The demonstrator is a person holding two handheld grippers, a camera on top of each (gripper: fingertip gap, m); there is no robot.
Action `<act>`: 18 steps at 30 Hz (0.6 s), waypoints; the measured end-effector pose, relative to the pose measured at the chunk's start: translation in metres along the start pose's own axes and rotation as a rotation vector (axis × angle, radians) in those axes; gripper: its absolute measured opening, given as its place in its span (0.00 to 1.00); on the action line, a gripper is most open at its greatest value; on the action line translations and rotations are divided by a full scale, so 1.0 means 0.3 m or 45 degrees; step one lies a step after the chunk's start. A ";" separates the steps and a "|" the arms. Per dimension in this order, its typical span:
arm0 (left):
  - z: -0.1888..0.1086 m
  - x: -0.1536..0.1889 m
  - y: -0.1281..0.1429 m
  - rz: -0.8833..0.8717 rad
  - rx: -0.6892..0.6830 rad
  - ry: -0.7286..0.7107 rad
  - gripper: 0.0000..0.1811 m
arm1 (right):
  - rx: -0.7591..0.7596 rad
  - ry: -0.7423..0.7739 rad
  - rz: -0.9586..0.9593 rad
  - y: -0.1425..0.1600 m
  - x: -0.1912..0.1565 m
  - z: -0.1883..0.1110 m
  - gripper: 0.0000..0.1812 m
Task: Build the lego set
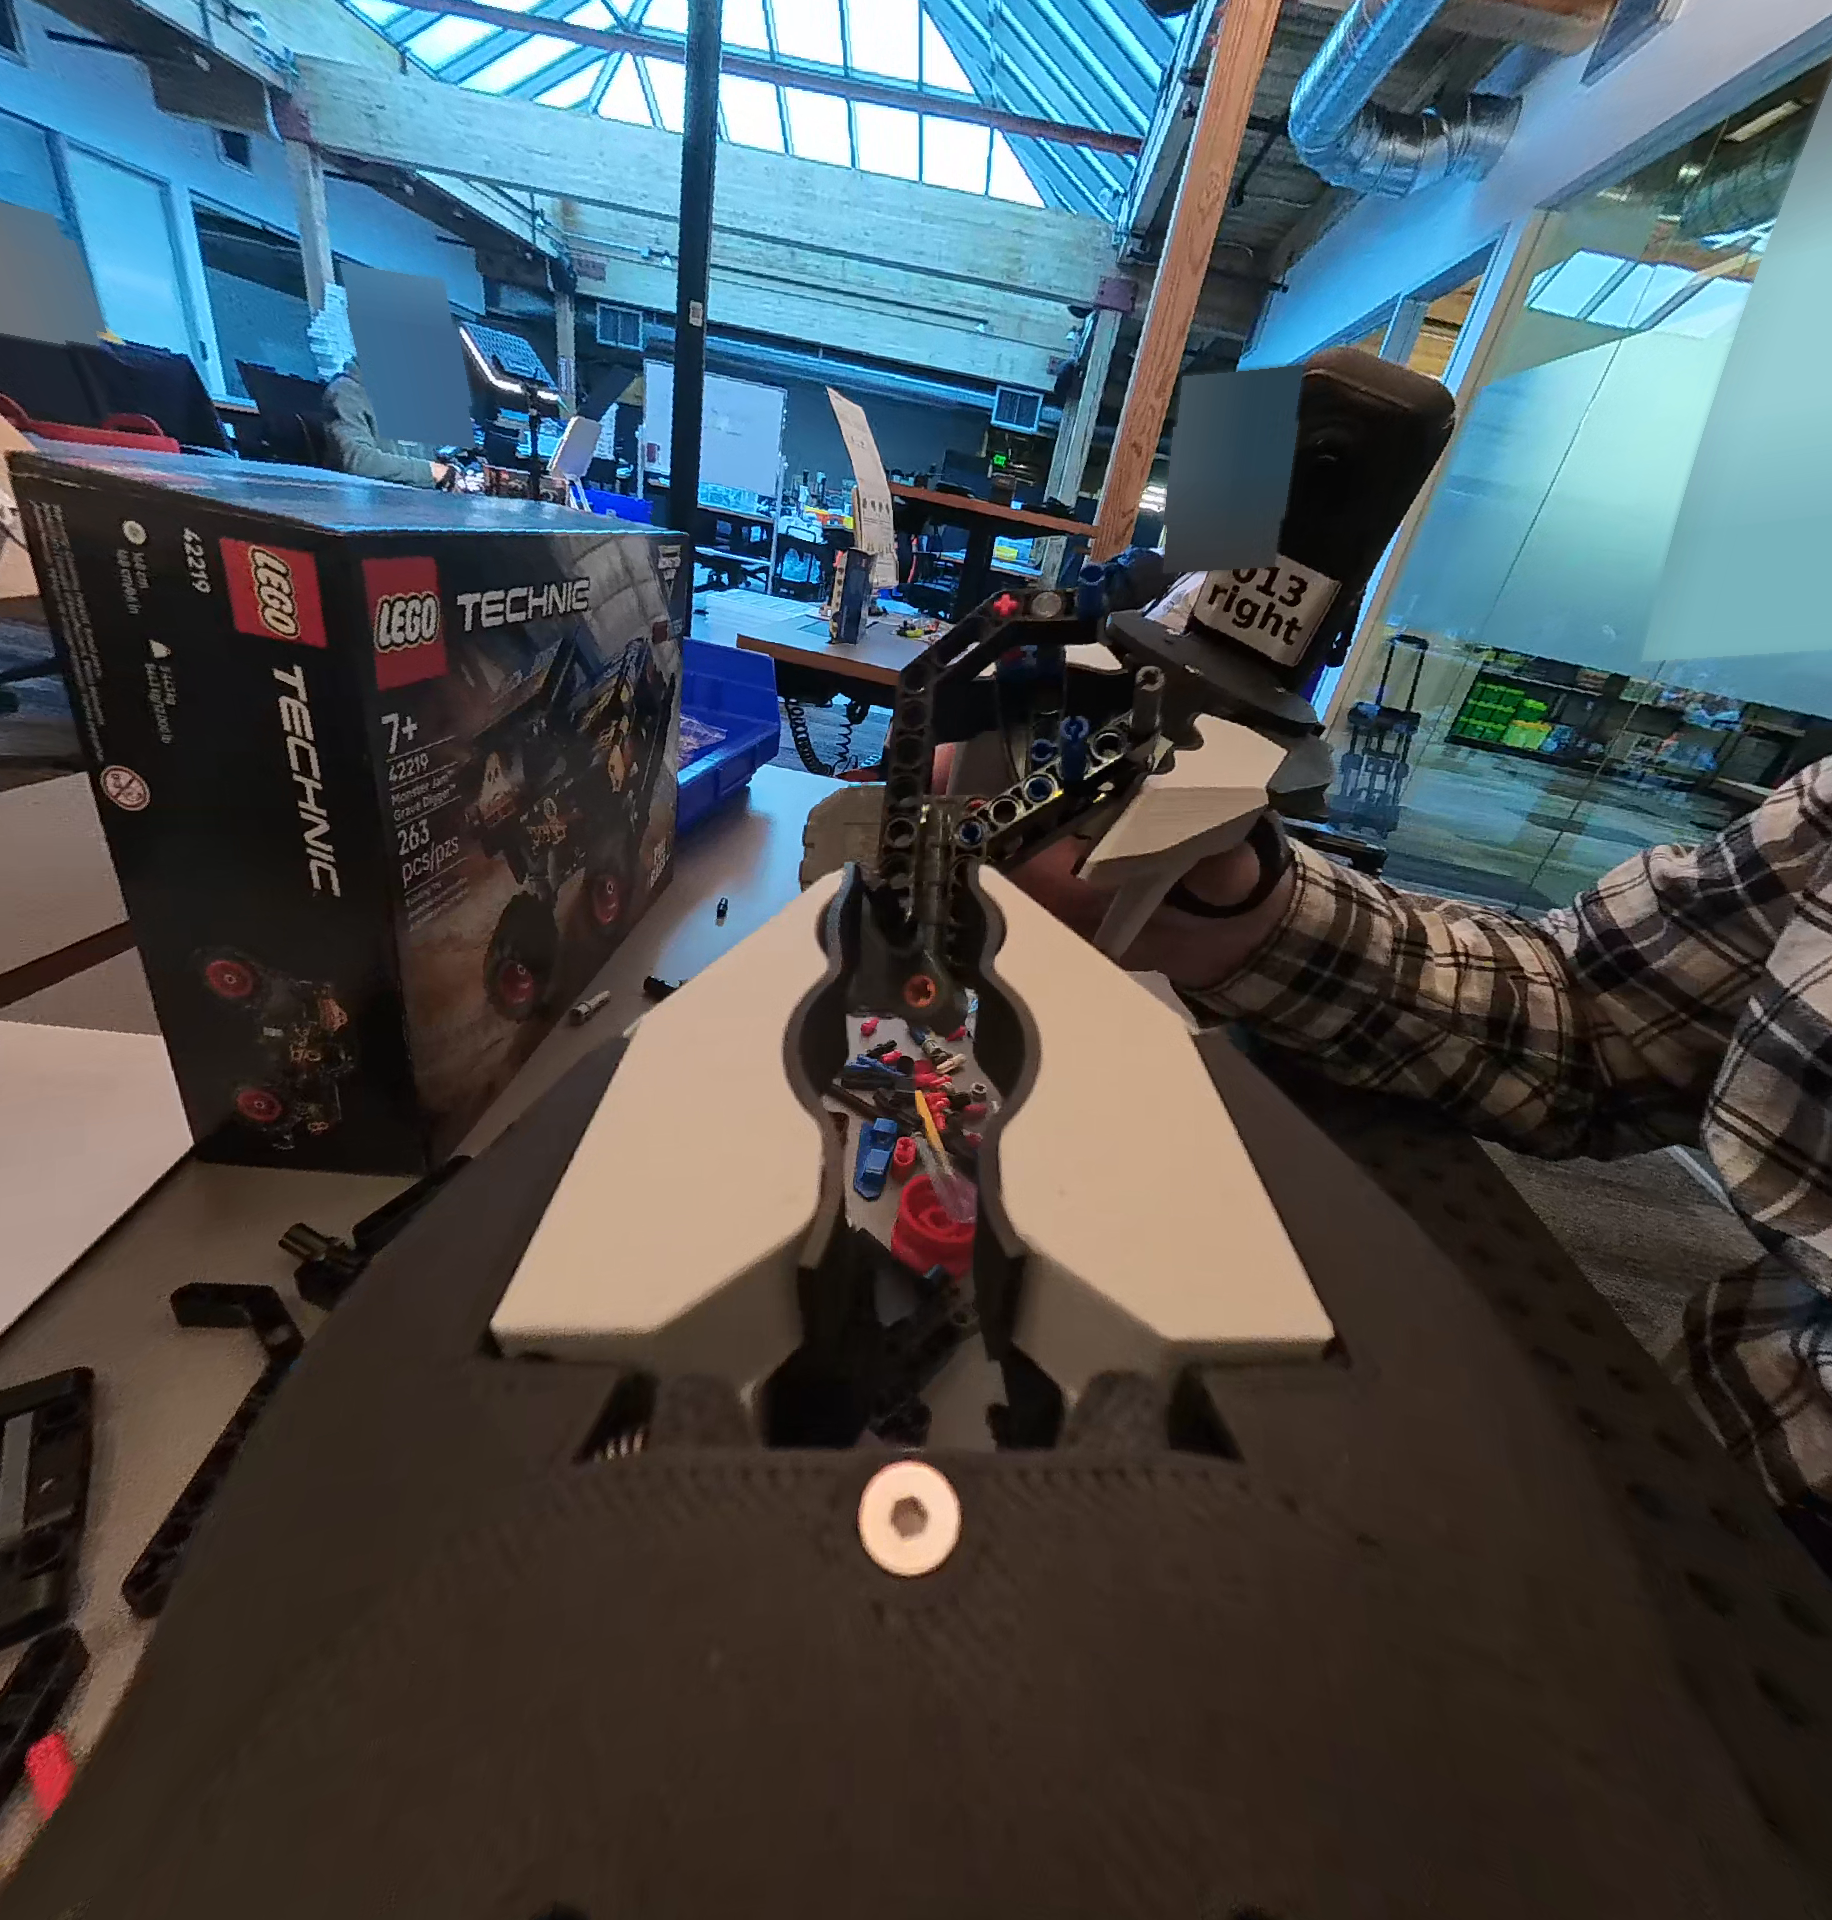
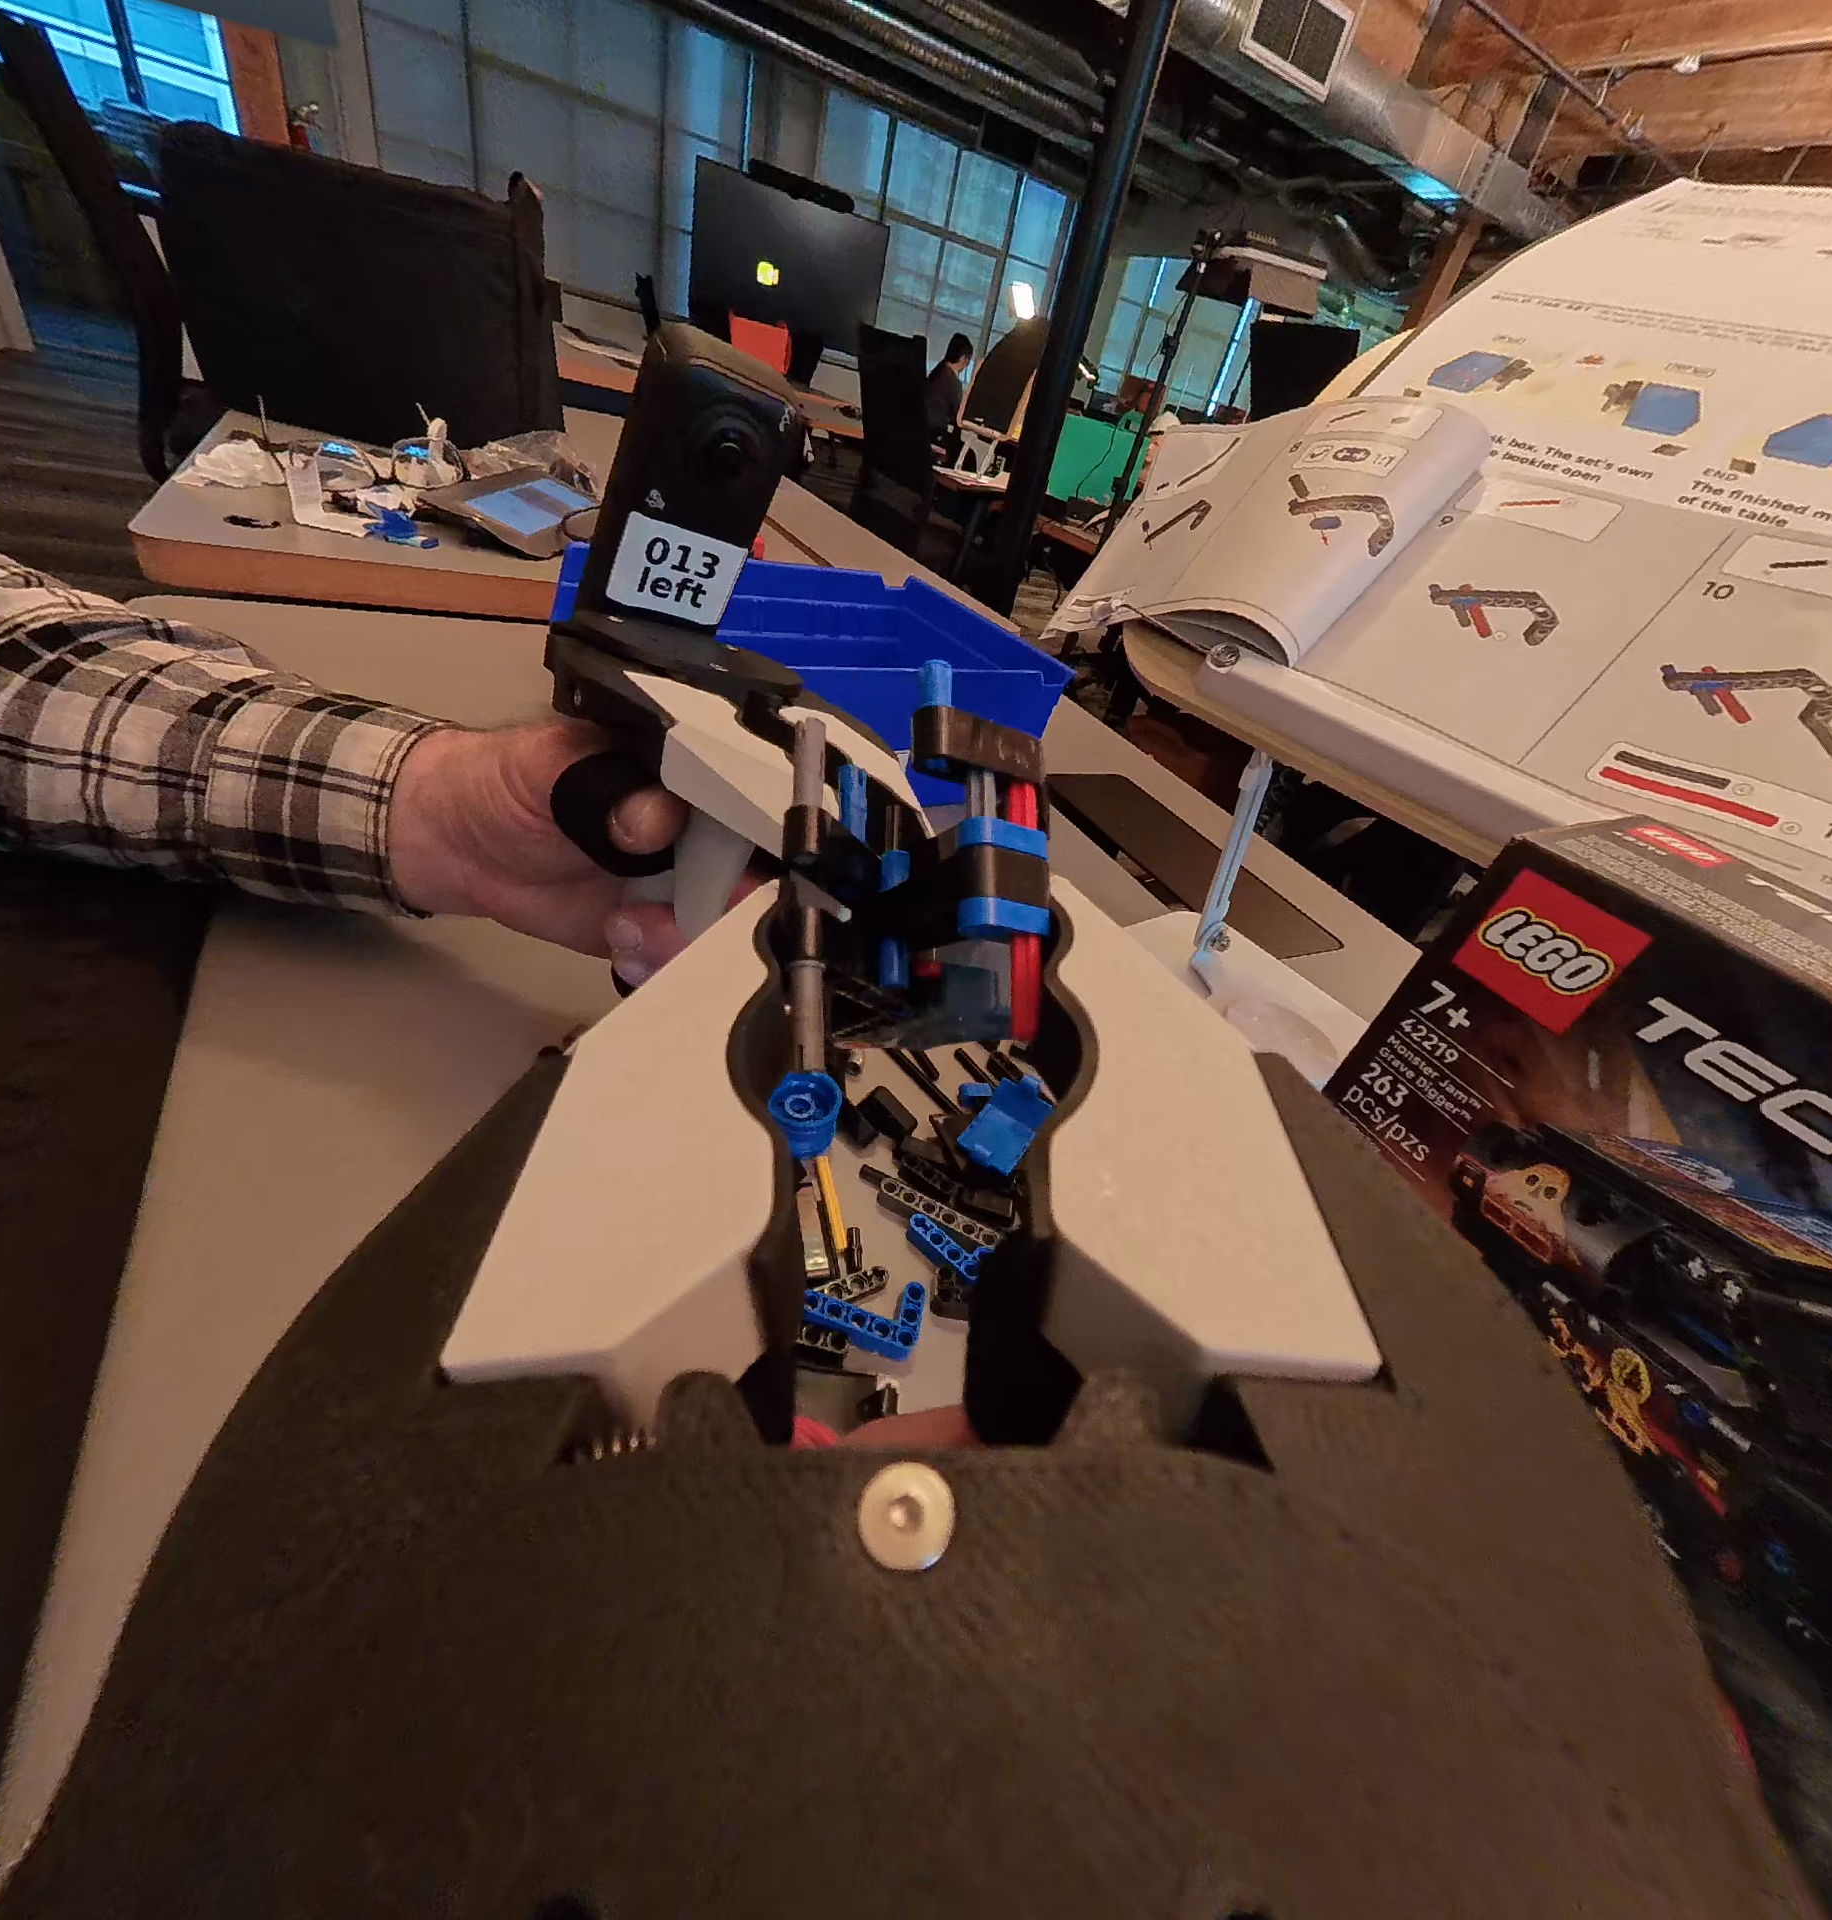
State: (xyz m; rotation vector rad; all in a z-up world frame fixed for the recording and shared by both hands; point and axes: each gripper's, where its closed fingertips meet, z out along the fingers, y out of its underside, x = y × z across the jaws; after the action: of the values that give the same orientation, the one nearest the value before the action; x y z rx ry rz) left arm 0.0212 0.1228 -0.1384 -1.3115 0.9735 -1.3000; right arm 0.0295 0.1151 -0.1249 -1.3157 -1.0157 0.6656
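A partly built lego assembly of black beams with blue pins, red axles and a grey axle is held in the air between both grippers. My left gripper is shut on its lower black end. My right gripper is shut on the assembly from the other side. The right gripper also shows in the left wrist view, on the beam's far end. The left gripper shows in the right wrist view. Loose parts lie on the table below, also visible in the right wrist view.
The black lego box stands left of the grippers; it is at the right in the right wrist view. An open instruction booklet rests on a stand. A blue bin sits behind. Black beams lie at the near left. Both grippers' tips are close together, under 4 cm apart.
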 end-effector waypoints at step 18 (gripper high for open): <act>-0.018 -0.028 0.002 0.085 -0.042 -0.068 0.12 | 0.000 0.054 -0.019 -0.005 0.029 -0.016 0.23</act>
State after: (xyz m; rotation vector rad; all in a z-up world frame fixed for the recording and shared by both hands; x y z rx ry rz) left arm 0.0153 0.1302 -0.1411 -1.3214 0.9974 -1.1972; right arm 0.0373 0.1202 -0.1214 -1.3157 -0.9903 0.6244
